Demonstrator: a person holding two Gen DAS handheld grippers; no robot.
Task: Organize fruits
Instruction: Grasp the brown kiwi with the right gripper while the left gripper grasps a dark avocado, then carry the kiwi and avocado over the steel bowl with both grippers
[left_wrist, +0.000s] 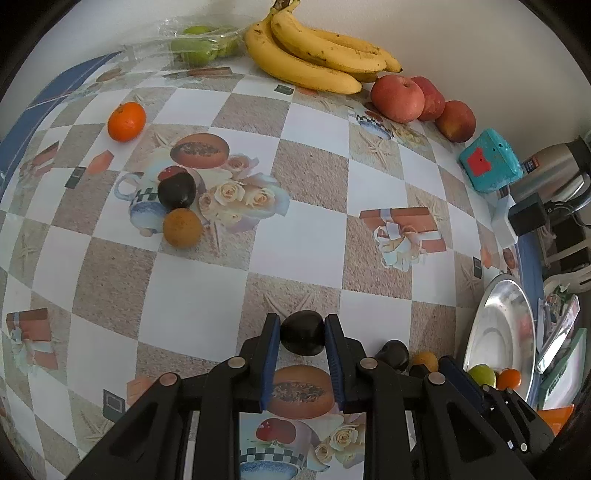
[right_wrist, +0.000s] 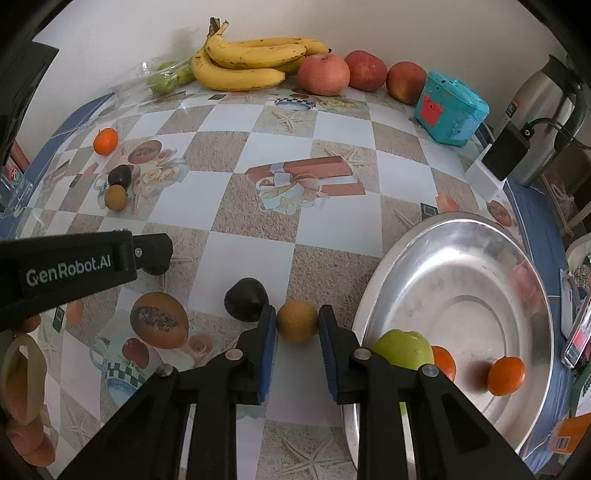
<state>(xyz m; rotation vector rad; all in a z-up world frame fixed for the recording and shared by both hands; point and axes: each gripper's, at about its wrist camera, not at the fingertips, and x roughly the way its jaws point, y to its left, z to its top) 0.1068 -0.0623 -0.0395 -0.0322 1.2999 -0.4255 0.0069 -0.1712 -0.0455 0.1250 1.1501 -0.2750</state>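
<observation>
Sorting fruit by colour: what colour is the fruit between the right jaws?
Brownish tan, a round fruit; clearest in the right wrist view.

left gripper: clamped on dark fruit; checkered tablecloth beneath; bananas far side

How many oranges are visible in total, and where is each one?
3. One orange lies on the table at far left. One orange sits in the metal bowl. Another shows partly behind the green fruit there; more may be hidden.
</observation>
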